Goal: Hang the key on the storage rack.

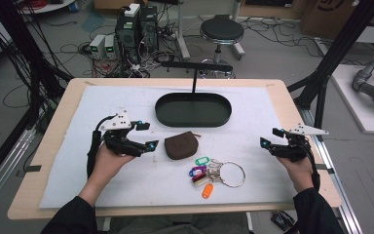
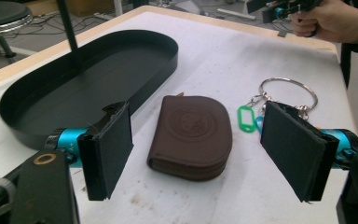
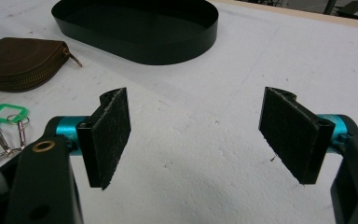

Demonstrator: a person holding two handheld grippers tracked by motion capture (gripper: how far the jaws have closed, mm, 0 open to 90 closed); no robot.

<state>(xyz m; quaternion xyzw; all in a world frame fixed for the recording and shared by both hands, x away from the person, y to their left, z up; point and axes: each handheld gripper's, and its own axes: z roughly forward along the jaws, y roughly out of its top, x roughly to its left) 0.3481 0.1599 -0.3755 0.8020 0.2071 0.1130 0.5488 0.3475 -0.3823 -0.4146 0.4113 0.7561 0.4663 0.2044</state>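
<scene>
A brown zip pouch (image 1: 180,145) lies on the white mat just in front of a black oval tray (image 1: 193,109). My left gripper (image 1: 151,135) hovers open a little to the pouch's left, pointing at it. In the left gripper view the pouch (image 2: 191,135) sits between and beyond the spread pads, with the tray (image 2: 88,79) to its left. A key ring with coloured tags (image 1: 214,171) rests in front of the pouch. My right gripper (image 1: 270,137) is open at the right side of the mat, with only bare mat between its pads (image 3: 112,135).
A thin black post with a crossbar (image 1: 195,78) rises from the tray's far side. The white mat (image 1: 126,185) covers most of the wooden table (image 1: 53,126). Beyond the table are a stool (image 1: 221,30), computer boxes (image 1: 136,29) and cables on the floor.
</scene>
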